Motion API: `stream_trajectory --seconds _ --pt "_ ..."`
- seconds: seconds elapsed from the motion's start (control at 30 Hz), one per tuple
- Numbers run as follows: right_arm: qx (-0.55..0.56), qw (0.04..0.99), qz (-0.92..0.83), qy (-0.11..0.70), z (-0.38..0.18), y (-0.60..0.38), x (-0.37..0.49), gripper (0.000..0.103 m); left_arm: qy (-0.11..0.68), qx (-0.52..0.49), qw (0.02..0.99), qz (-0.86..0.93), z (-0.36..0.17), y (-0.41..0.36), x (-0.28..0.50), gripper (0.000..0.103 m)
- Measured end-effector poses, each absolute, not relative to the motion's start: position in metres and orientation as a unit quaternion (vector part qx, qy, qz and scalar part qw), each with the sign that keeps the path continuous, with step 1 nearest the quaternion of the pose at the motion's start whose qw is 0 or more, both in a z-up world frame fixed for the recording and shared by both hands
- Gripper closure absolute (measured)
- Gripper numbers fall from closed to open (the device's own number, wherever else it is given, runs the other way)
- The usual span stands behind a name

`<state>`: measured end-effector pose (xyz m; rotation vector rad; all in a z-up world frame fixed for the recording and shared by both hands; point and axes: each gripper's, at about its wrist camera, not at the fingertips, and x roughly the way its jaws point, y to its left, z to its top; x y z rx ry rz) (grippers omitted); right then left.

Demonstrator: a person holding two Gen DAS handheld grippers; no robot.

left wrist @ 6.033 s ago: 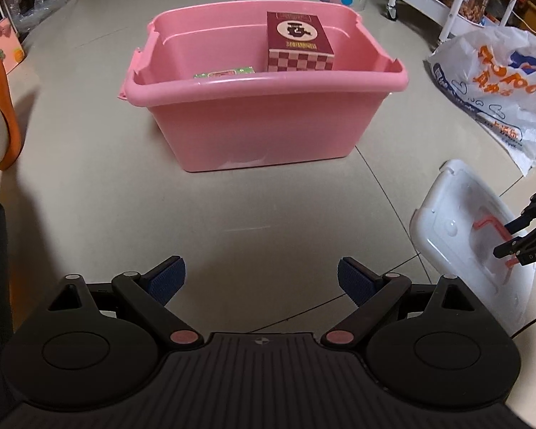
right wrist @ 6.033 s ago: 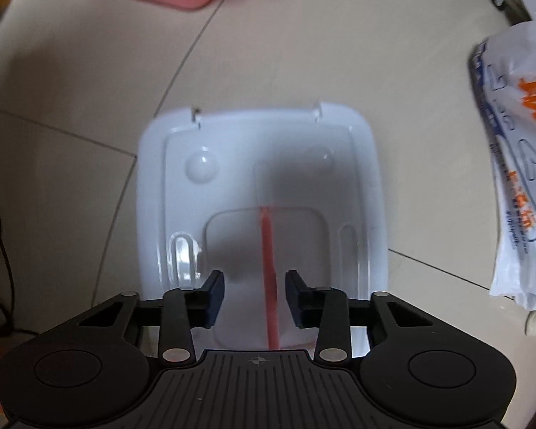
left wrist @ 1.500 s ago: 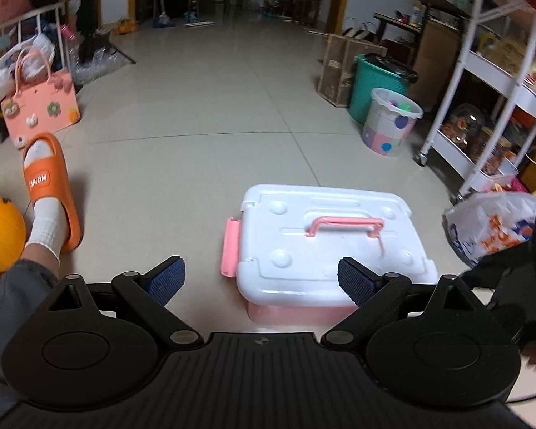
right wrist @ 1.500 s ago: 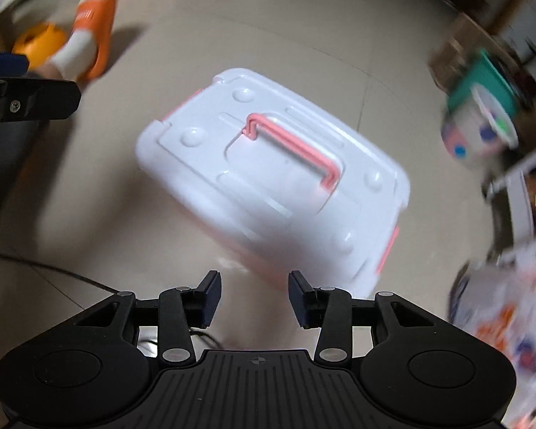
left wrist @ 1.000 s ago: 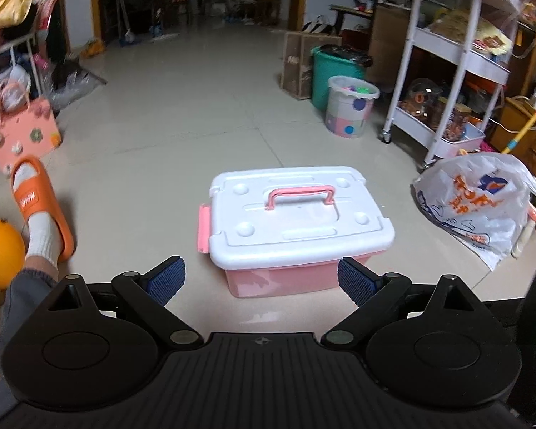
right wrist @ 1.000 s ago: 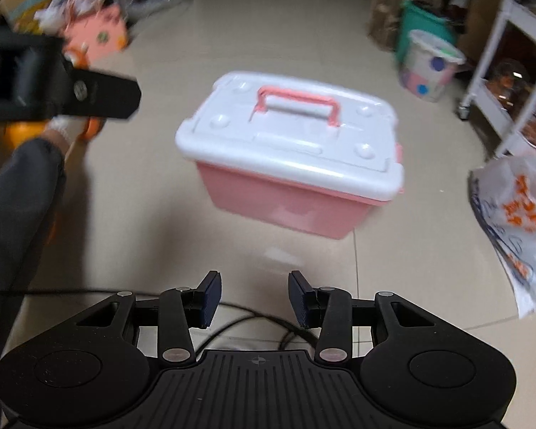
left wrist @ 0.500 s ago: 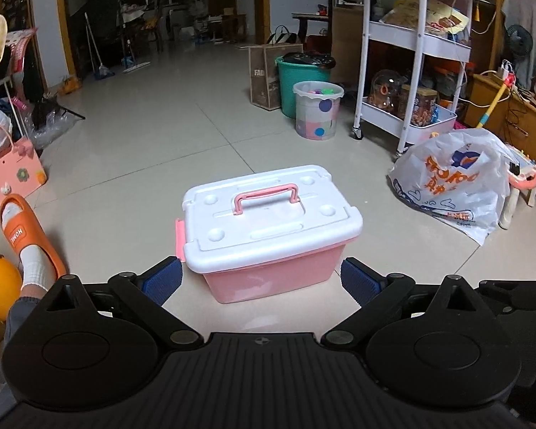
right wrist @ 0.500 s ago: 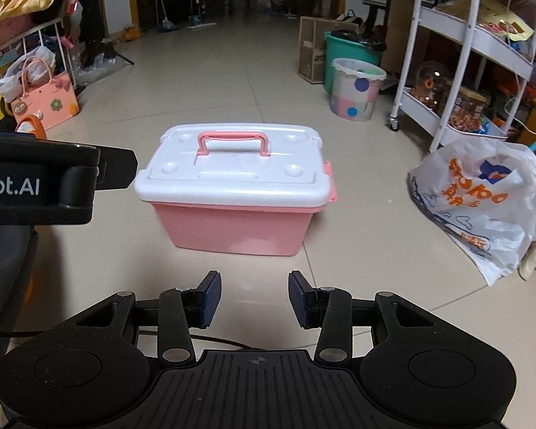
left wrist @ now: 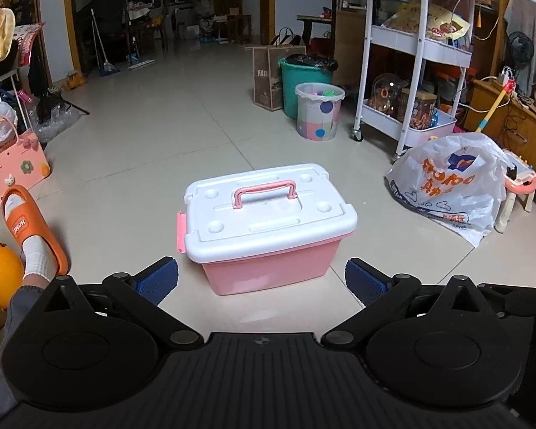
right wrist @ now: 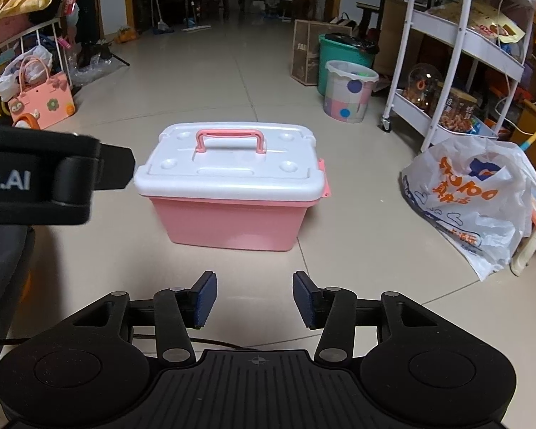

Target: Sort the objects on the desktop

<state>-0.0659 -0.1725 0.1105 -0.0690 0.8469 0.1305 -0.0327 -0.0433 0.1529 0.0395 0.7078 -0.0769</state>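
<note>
Plainly, the risks now sit with the closure of the pink plastic storage box (left wrist: 268, 268), which stands on the pale tiled floor (left wrist: 153, 164) ahead of both grippers with its white moulded lid (left wrist: 264, 214) on top and the pink carry handle (left wrist: 264, 193) raised. Whether the lid is fully latched cannot be told: only one pink side clip (left wrist: 180, 232) shows in the left view and the other (right wrist: 324, 178) in the right, and neither is clear enough to judge. If someone lifts the box by the handle with a clip loose, the lid could come away and spill whatever is sorted inside. The white printed plastic bag (right wrist: 479, 196) lies near the box's right side and could snag a sweeping arm.

Neither tool touches anything. On the left gripper (left wrist: 261, 279) the jaws are opening and stand very wide, with only floor and the box's near face seen between them. On the right gripper (right wrist: 255, 300) the jaws are opening too, moderately apart, empty, short of the box.
</note>
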Motion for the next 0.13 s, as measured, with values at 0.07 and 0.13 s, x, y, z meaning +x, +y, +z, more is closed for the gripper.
stream_trajectory --seconds 0.07,0.13 --pt "-0.03 0.909 0.06 0.411 0.1107 -0.1738 -0.0672 0.059 0.347 0.02 0.937 -0.04 0.1532 -0.0442 -0.0351 0.001" --pt "-0.025 0.91 0.057 0.411 0.1114 -0.1754 -0.0686 0.058 0.349 0.021 0.936 -0.041 0.1537 -0.045 -0.0371 0.001"
